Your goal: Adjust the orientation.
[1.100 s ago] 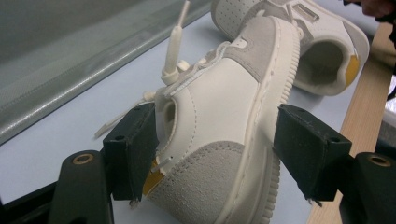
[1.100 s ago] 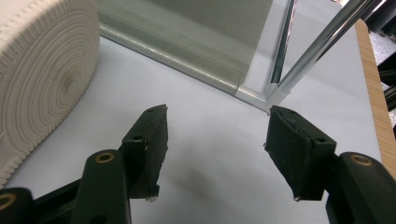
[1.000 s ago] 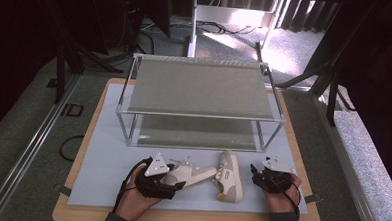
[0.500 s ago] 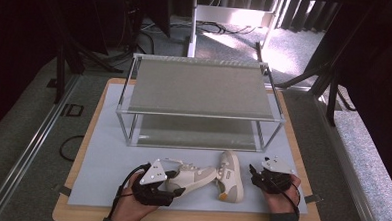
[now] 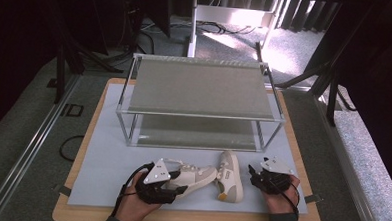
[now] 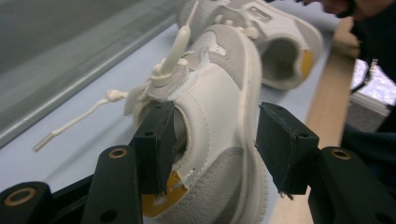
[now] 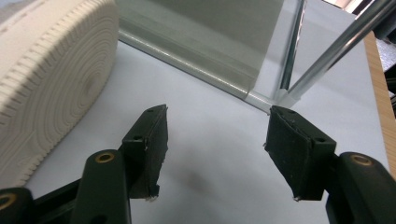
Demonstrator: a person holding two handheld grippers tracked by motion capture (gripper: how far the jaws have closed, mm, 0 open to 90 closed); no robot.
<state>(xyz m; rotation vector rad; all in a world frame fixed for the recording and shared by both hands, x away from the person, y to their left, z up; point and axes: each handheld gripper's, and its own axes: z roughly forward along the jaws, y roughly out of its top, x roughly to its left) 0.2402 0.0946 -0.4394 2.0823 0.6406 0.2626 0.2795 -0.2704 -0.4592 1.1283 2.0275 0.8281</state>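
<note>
Two black jaws of the left gripper [image 6: 210,154] have just been closing around the near sneaker's [image 6: 219,135] heel wall, not quite clamped yet (grab step, probably). The right gripper [image 7: 215,154] is held wide apart, empty, beside the second sneaker [image 5: 229,174]; a firm pinch is needed before lifting toward the shoe rack [image 5: 200,88].
</note>
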